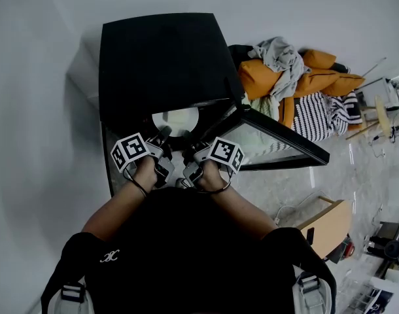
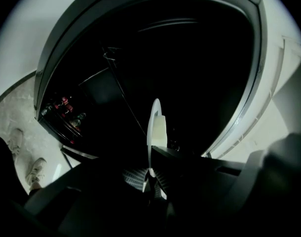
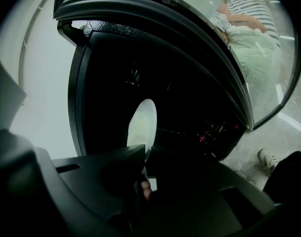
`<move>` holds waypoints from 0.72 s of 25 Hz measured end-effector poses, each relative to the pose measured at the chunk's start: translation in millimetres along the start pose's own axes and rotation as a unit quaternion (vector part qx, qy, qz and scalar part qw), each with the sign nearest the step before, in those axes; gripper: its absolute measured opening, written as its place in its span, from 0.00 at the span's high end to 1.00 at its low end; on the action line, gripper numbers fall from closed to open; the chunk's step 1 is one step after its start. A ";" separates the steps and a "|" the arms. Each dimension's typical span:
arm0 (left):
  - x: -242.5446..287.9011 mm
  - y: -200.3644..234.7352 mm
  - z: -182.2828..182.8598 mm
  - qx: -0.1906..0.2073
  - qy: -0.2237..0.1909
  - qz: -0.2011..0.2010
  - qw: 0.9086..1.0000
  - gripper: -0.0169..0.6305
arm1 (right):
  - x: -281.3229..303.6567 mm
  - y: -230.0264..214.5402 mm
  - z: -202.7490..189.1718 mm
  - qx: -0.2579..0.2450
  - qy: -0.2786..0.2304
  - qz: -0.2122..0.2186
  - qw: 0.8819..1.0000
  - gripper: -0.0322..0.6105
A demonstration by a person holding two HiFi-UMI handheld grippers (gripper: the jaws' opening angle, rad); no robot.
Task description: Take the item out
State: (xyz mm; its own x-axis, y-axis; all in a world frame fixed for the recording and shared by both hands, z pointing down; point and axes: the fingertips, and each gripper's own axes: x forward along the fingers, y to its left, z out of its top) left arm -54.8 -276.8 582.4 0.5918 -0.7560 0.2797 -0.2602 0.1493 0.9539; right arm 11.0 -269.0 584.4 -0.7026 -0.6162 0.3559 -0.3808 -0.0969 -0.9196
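A white plate stands in the dark opening of a black cabinet, whose glass door is swung open to the right. Both grippers reach into the opening side by side. My left gripper is shut on the plate's near rim; in the left gripper view the plate shows edge-on, rising out of the closed jaws. My right gripper is also shut on the rim; in the right gripper view the plate stands above the closed jaws. The cabinet's inside is too dark to read.
A pile of orange, grey and striped clothes lies on the floor right of the cabinet. A wooden box stands at the lower right. A white wall runs along the left. The person's shoe shows on the floor.
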 end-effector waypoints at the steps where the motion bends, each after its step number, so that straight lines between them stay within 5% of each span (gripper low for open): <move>1: -1.9 0.6 0.3 -0.007 -0.002 -0.002 1.000 0.94 | 0.0 1.2 -1.6 -0.002 0.002 0.001 1.000 0.88; 12: -17.3 -3.2 2.3 -0.009 0.005 -0.015 1.000 0.95 | -16.7 8.4 -14.8 -0.020 0.009 0.028 0.999 0.88; 18: -28.3 4.2 3.8 -0.036 0.006 -0.014 0.999 0.94 | -38.9 18.9 -7.3 -0.178 -0.026 -0.008 0.984 0.94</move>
State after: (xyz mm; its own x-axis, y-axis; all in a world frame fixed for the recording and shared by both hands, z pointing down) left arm -75.5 -257.2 578.1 0.6068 -0.7532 0.2538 -0.1878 0.1744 0.9666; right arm 26.8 -241.2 554.4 -0.6670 -0.6566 0.3521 -0.5841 0.1675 -0.7942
